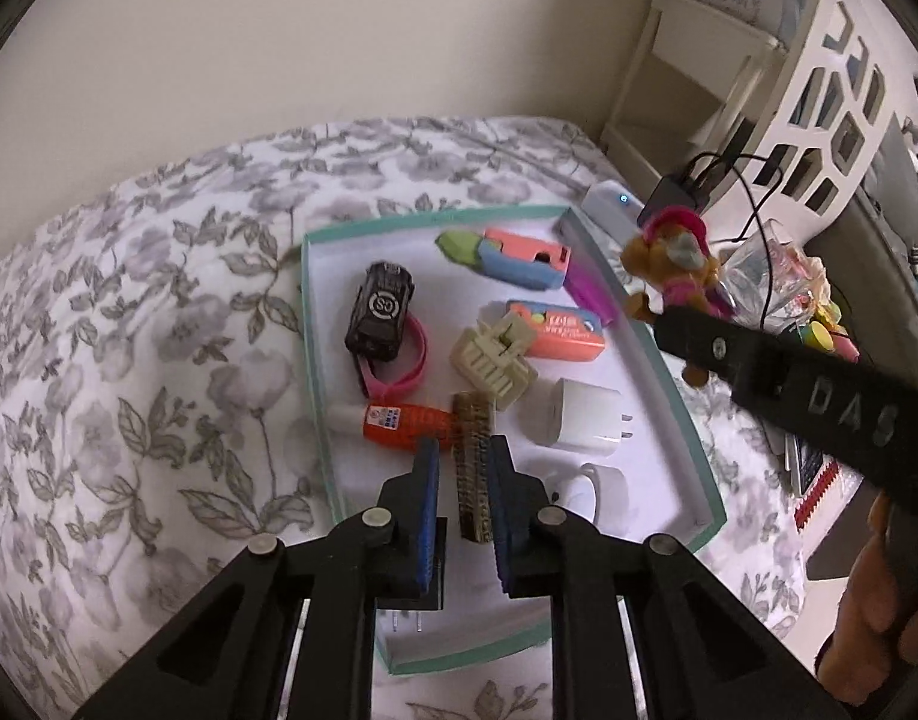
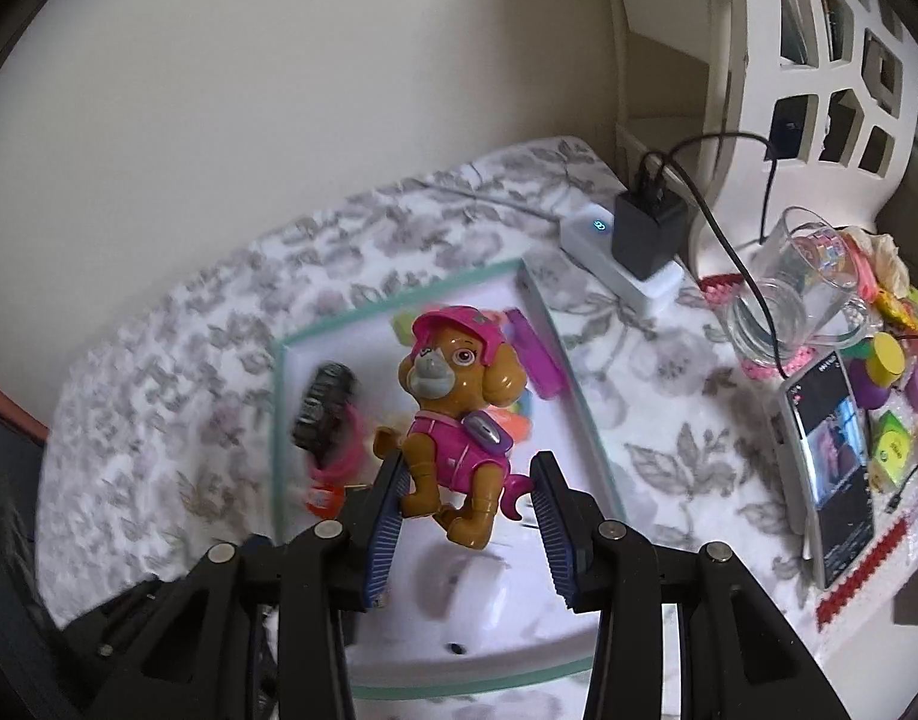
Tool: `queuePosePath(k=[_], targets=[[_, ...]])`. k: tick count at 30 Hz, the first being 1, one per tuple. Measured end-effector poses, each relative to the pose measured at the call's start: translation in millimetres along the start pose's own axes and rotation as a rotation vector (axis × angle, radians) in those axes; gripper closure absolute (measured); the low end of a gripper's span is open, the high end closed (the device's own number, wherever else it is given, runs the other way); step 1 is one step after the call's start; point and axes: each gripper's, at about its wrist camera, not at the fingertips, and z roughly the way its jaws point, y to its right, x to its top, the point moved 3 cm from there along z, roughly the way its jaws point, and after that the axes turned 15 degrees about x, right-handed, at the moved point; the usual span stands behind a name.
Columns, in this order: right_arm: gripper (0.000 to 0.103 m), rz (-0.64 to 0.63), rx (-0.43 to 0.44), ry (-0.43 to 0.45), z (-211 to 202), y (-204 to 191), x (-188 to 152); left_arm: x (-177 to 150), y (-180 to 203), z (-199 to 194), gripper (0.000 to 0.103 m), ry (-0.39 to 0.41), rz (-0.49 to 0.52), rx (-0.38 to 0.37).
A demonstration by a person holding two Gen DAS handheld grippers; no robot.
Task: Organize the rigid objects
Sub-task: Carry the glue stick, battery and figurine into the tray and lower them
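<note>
A teal-rimmed white tray (image 1: 657,360) lies on a floral bedspread. It holds a black toy car (image 1: 380,312), an orange bottle (image 1: 405,426), a cream clip (image 1: 495,360), a white charger (image 1: 579,420) and a brown brush (image 1: 471,462). My left gripper (image 1: 462,447) hovers over the tray's near half, shut to a narrow slit. The brush shows through that slit, with a strip of tray floor beside it. A black plug (image 1: 432,570) lies under the left finger. My right gripper (image 2: 468,462) is shut on a brown toy dog (image 2: 453,414) in pink, above the tray (image 2: 585,414).
Right of the tray are a white power strip (image 2: 615,258) with a black adapter (image 2: 648,228), a glass mug (image 2: 795,294), a phone (image 2: 831,450) and small colourful toys. A white lattice shelf (image 2: 819,60) rises behind. Open bedspread (image 1: 159,330) lies left of the tray.
</note>
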Motion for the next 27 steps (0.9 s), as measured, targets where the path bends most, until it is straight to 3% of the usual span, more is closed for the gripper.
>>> queuePosePath(k=[15, 27], targets=[[0.059, 0.040, -0.027, -0.106, 35, 19, -12, -5, -4, 13, 0.087, -0.049, 0.004, -0.006], [0.059, 0.006, -0.031, -0.141, 48, 14, -18, -4, -38, 20, 0.087, -0.087, -0.084, 0.031]])
